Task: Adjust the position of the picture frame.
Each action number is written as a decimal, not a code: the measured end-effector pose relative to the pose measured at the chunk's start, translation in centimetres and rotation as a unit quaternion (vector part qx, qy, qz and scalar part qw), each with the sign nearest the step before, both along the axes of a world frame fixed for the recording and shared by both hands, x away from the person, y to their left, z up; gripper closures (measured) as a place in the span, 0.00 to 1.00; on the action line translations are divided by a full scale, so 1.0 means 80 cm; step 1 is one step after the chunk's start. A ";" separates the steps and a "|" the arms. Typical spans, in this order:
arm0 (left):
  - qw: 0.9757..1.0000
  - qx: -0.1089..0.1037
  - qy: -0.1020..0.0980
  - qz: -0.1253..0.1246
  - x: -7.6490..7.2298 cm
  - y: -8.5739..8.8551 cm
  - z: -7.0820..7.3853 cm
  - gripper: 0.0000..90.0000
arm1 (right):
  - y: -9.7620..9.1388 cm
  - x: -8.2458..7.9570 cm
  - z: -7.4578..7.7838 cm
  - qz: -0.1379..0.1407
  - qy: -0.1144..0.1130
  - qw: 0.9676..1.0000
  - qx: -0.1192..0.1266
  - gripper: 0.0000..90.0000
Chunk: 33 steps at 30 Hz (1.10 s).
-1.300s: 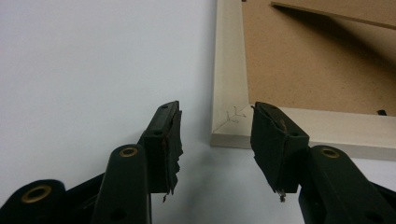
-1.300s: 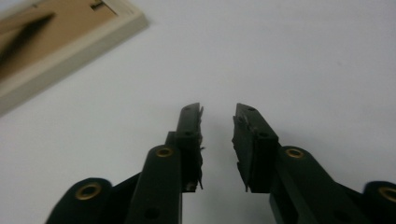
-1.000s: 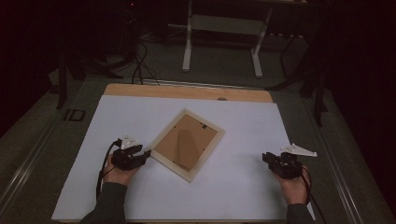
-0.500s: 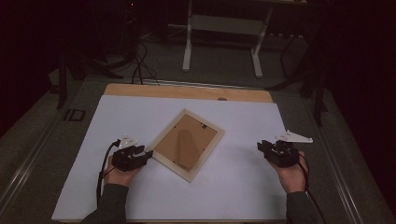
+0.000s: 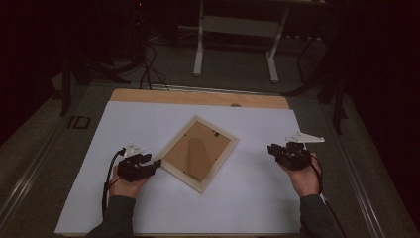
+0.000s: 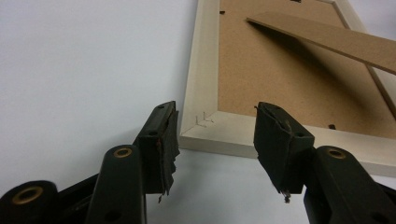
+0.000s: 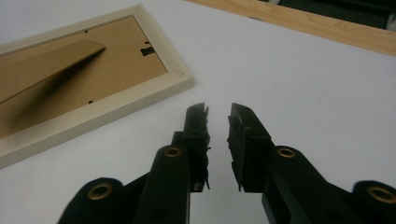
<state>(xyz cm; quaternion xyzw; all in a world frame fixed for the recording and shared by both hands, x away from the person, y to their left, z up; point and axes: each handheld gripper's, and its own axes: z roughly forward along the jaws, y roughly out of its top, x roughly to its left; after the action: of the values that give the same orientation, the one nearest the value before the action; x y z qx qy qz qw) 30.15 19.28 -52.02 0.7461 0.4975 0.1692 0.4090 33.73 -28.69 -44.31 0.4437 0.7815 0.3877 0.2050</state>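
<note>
Picture frame [image 5: 199, 152] lay face-down at centre; left gripper [image 5: 157, 163] at 8 o'clock, jaws just widened, empty; right gripper [image 5: 272, 148] at 3 o'clock, jaws just narrowed, slightly apart, empty.

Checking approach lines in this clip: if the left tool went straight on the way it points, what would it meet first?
Most likely the near corner of the picture frame, which lies face down just beyond the left tool. Its jaws stand open with that corner in line between them, not yet touching. Exact depth is hard to judge.

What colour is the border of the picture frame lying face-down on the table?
Pale cream wood; the picture frame shows it best in the left gripper view, around a brown backing board.
</note>
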 end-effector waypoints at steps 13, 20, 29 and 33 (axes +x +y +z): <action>1.000 0.027 -0.002 0.000 -0.001 -0.005 -0.002 0.62 | 0.025 0.025 0.006 0.023 0.002 0.999 -0.040 0.91; 0.999 0.037 -0.009 0.002 -0.003 -0.008 -0.001 0.62 | 0.036 0.035 0.007 0.027 0.003 0.998 -0.053 0.92; 0.999 0.037 -0.013 -0.001 -0.004 -0.009 -0.001 0.61 | 0.054 0.049 0.004 0.032 0.010 0.998 -0.062 0.92; 0.999 0.035 -0.014 -0.004 -0.004 -0.009 0.000 0.62 | 0.061 0.055 0.004 0.035 0.011 0.997 -0.065 0.92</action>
<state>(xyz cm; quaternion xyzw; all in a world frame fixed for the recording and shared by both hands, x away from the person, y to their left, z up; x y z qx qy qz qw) 29.81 18.59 -52.03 0.7595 0.4822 0.1955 0.3904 38.15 -23.78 -43.95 0.4062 0.8225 0.3376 0.2111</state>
